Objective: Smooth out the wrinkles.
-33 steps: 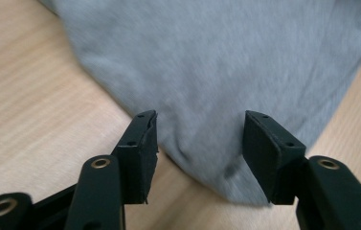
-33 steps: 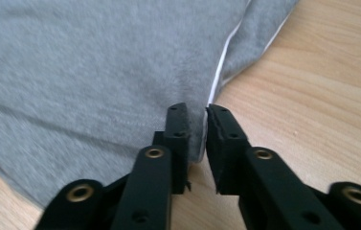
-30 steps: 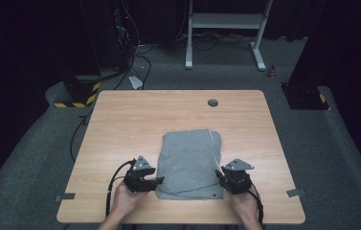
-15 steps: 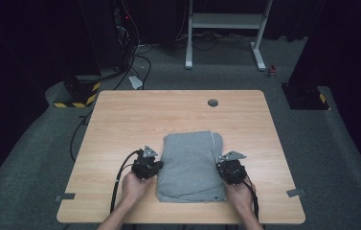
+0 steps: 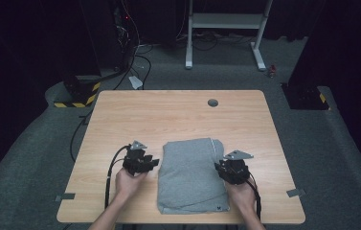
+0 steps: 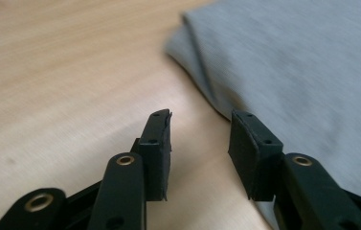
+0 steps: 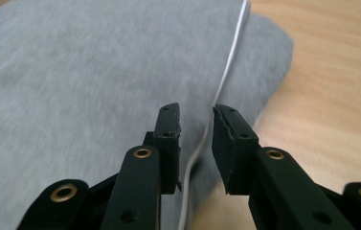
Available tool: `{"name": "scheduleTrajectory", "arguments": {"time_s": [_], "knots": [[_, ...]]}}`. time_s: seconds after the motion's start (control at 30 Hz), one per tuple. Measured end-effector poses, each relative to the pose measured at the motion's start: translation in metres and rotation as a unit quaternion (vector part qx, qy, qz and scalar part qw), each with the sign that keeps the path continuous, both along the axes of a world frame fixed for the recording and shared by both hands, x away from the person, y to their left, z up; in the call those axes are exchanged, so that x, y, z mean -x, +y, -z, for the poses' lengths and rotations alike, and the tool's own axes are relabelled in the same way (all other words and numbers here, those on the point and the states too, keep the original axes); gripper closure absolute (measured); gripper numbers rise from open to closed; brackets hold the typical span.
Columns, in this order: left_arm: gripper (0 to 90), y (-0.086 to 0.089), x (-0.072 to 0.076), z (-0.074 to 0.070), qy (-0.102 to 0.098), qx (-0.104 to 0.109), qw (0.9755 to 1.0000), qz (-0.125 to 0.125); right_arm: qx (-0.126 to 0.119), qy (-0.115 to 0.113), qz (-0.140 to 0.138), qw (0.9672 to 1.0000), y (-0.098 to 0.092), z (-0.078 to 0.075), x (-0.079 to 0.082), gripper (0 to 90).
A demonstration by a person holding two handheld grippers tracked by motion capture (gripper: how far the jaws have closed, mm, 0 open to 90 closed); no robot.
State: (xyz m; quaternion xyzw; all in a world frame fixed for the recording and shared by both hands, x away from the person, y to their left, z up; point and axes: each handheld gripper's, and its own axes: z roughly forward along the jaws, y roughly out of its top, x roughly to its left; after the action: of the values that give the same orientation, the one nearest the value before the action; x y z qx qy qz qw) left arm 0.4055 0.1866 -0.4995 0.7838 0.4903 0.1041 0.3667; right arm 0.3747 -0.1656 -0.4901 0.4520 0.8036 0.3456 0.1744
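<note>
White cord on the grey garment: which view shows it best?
Right gripper view: the white cord runs sharp along the grey garment, passing between the open jaws. High view shows it as a thin line near the right edge. Left gripper view shows fabric, no cord.

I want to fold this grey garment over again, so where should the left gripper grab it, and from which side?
Grip the garment at its layered left edge, coming in low from the left over the bare table. The stacked folds there lift off the wood slightly, so a jaw can likely slip beneath. The left gripper, whose jaws have just been opening, already stands beside that edge with nothing between them.
</note>
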Motion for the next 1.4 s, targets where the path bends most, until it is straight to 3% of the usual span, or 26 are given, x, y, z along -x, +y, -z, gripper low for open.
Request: {"name": "scheduleTrajectory", "arguments": {"time_s": [0.2, 0.33, 0.4, 0.43, 0.57, 0.73, 0.83, 0.9, 1.1, 1.23, 1.33, 1.4], "knots": [[55.4, -0.008, -0.033, 0.003, 0.004, 0.005, 0.9998, -0.018, -0.006, 0.000, 0.025, 0.9997, 0.011, 0.001, -0.024, 71.3], [53.4, -0.015, -0.045, 0.007, -0.003, 0.007, 0.9997, -0.023, -0.007, 0.002, 0.031, 0.9995, 0.012, 0.002, -0.031, 70.9], [53.3, -0.018, -0.051, 0.011, 0.009, 0.008, 0.9996, -0.027, -0.008, 0.005, 0.033, 0.9994, 0.012, 0.002, -0.032, 70.7], [53.0, -0.018, -0.053, 0.012, 0.013, 0.019, 0.9994, -0.025, -0.009, 0.006, 0.034, 0.9994, 0.012, 0.003, -0.033, 70.7], [53.9, -0.026, -0.057, 0.013, 0.004, 0.030, 0.9994, -0.016, -0.008, 0.013, 0.028, 0.9995, 0.012, 0.005, -0.035, 70.6], [66.1, -0.028, -0.060, 0.018, 0.013, 0.045, 0.9989, -0.011, -0.018, 0.025, 0.024, 0.9992, 0.009, 0.009, -0.040, 72.2], [81.2, -0.032, -0.060, 0.018, 0.016, 0.032, 0.9994, -0.003, -0.018, 0.029, 0.017, 0.9993, 0.009, 0.010, -0.041, 79.5], [86.1, -0.030, -0.060, 0.018, 0.018, 0.032, 0.9993, -0.003, -0.016, 0.028, 0.014, 0.9994, 0.010, 0.009, -0.041, 81.8], [88.0, -0.018, -0.059, 0.006, -0.003, 0.037, 0.9992, -0.016, -0.020, 0.006, 0.019, 0.9996, 0.004, 0.001, -0.036, 83.4], [88.2, -0.016, -0.062, -0.010, -0.025, 0.002, 0.9997, -0.004, -0.016, -0.007, 0.023, 0.9996, -0.001, -0.006, -0.032, 84.0], [88.1, -0.020, -0.067, -0.017, -0.037, -0.011, 0.9993, -0.001, -0.004, -0.001, 0.027, 0.9996, -0.002, -0.001, -0.035, 84.0], [87.4, -0.023, -0.070, -0.017, -0.032, -0.012, 0.9994, -0.003, -0.003, 0.007, 0.034, 0.9994, -0.001, 0.003, -0.038, 83.4]]}}
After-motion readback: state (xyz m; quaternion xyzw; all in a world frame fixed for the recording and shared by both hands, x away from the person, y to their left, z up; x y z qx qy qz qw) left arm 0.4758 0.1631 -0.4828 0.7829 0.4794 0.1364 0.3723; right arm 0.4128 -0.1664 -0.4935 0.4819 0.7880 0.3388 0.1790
